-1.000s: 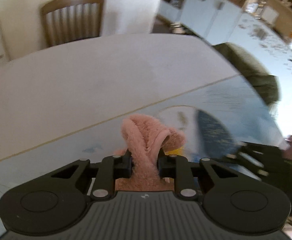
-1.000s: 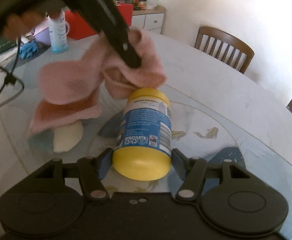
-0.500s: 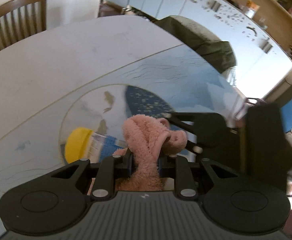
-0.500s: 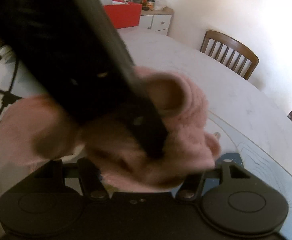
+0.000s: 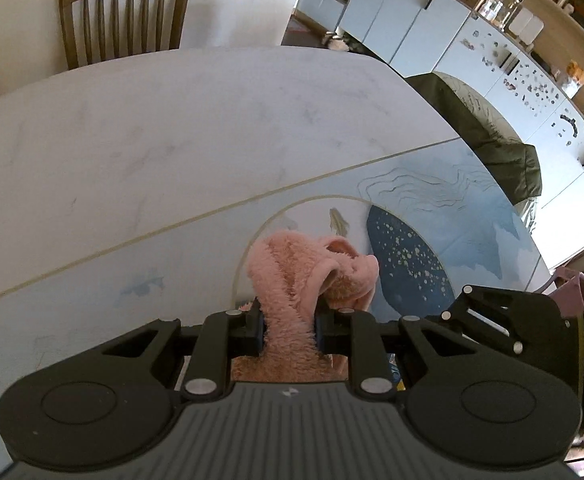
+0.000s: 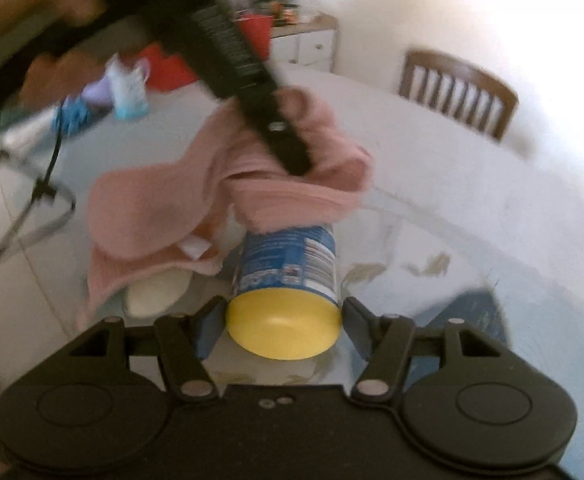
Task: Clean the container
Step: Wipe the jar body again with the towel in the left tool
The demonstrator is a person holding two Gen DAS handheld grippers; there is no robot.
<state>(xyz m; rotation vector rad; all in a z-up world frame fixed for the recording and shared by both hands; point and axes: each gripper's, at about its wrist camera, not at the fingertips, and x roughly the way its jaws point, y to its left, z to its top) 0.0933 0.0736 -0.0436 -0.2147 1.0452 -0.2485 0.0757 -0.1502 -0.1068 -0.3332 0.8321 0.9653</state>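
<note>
The right tongs (image 6: 284, 316) were clamped on the yellow base of the container (image 6: 288, 276), which lay roughly level over the worktop (image 6: 432, 184), its far end pointing away from the camera. The left tongs (image 5: 288, 326) were closed tight on a bunched pink cloth (image 5: 292, 276), the fluffy pile bulging out past the pads.

In the right view the left tongs (image 6: 292, 160) came in from the upper left, a hand (image 6: 44, 64) blurred behind them, and pressed the cloth (image 6: 252, 184) onto the far, lidded end of the container. Loose folds hung down to the left, just beside the blue label.

Half a second earlier the cloth had filled the right view and hidden the container entirely; by this moment it had drawn back toward the far end, so the label and base showed again. A second earlier the lid was bare and the cloth hovered above it. That pattern read as a back-and-forth wipe along the body, with the stroke then at the lid end. The blur suggested the stroke was quick. Wiping seemed under way, not finished; the underside, hidden here, probably remained to do.

A chair (image 5: 124, 12) stood beyond the worktop.
</note>
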